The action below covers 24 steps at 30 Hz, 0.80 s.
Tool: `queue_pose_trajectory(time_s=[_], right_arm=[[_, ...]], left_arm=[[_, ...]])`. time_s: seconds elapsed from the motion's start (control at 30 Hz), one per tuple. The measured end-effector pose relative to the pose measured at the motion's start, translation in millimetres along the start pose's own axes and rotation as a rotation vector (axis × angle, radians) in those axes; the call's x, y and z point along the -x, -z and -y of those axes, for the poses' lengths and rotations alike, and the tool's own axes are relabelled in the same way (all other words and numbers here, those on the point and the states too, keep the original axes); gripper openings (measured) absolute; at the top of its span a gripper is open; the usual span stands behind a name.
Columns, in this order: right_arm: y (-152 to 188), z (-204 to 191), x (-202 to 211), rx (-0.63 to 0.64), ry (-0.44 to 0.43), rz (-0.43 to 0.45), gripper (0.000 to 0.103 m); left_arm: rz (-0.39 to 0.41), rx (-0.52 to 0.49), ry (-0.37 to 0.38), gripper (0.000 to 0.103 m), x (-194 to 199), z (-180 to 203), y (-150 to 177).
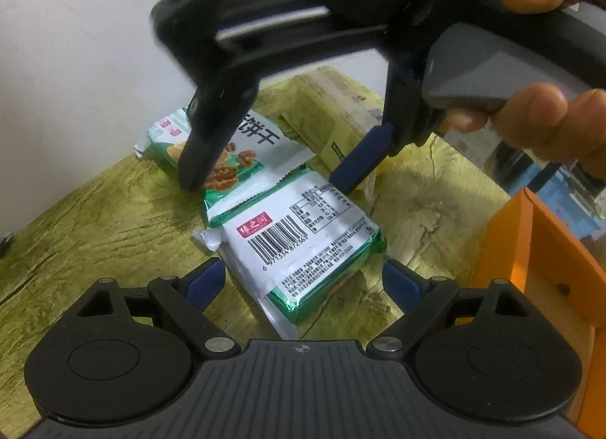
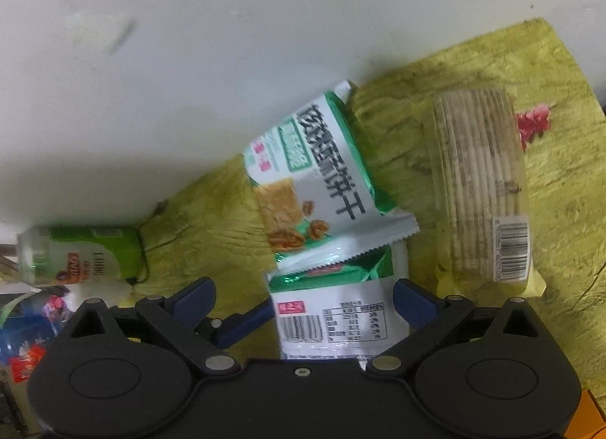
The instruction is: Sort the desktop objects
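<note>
Two green-and-white biscuit packs lie end to end on the yellow-green table. The near pack shows its barcode side. The far pack lies face up, and its sealed end overlaps the near one. My left gripper is open, its blue pads flanking the near pack, which rests on the table. My right gripper, held in a hand, hangs open just above where the two packs meet. One blue left finger shows beside the near pack.
A yellow-wrapped stack of crackers lies right of the packs. An orange box stands at the right edge. A green can lies on its side at the left among other packets. A white wall stands close behind.
</note>
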State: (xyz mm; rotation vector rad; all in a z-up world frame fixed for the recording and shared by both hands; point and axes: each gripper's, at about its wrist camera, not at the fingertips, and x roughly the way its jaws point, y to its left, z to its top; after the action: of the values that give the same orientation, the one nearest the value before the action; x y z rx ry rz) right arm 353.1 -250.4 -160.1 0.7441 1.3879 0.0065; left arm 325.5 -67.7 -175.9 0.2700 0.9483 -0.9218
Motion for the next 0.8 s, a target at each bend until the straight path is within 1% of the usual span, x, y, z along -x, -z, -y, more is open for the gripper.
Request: queue_pose_trajectory(time_s=[0.1, 0.37, 0.47, 0.63, 0.8], right_arm=[[0, 1, -7, -0.003, 0.030, -0.011, 0.102], [-3, 1, -18, -0.007, 0.069, -0.031, 0.103], [-3, 0, -20, -0.007, 0.070, -0.040, 0.103], [0, 4, -18, -0.024, 0.027, -0.054, 0.103], [3, 8, -7, -0.032, -0.034, -0.042, 0.103]], left_arm=[[-0.006, -0.006, 0.001, 0.091, -2, 2, 0], [-0.013, -0.012, -0.008, 0.091, -5, 4, -4], [-0.013, -0.015, -0.010, 0.091, -5, 4, -4], [-0.015, -0.010, -0.005, 0.093, -4, 3, -5], [-0.014, -0.021, -0.004, 0.094, -2, 2, -2]])
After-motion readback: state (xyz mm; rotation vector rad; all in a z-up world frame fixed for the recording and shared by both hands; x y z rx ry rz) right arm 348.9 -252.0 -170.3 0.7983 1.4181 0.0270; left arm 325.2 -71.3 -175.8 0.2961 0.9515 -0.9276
